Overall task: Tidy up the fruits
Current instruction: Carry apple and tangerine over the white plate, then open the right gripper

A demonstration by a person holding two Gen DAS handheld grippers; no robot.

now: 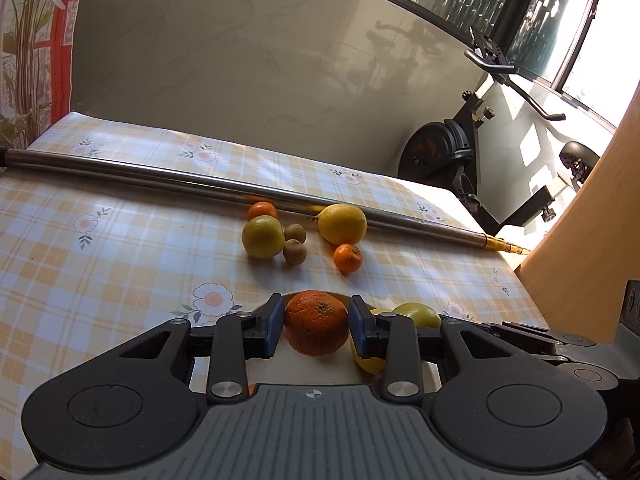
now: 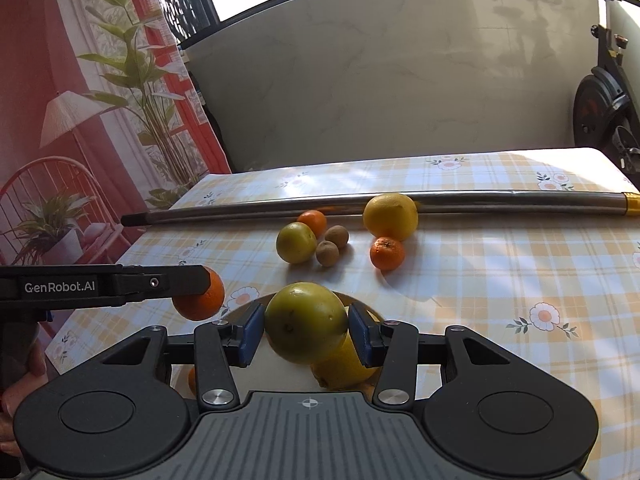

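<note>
Checked, flower-print tabletop (image 1: 120, 248) under a window, strewn with fruit.

Left hand-held gripper (image 1: 316, 326) clamped on an orange (image 1: 317, 322); right hand-held gripper (image 2: 306, 326) clamped on a yellow-green fruit (image 2: 306, 322), lemon (image 2: 344, 364) below. Beyond both: two lemons, two mandarins, two kiwis (image 1: 295, 251), before a metal pole (image 1: 160, 172).

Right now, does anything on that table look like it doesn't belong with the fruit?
Yes: a long metal pole lies flat across the table, just behind the loose fruit. The big lemon sits right against it. It is no fruit and it stretches nearly the table's whole width. Nothing looks spilled or damaged.
</note>
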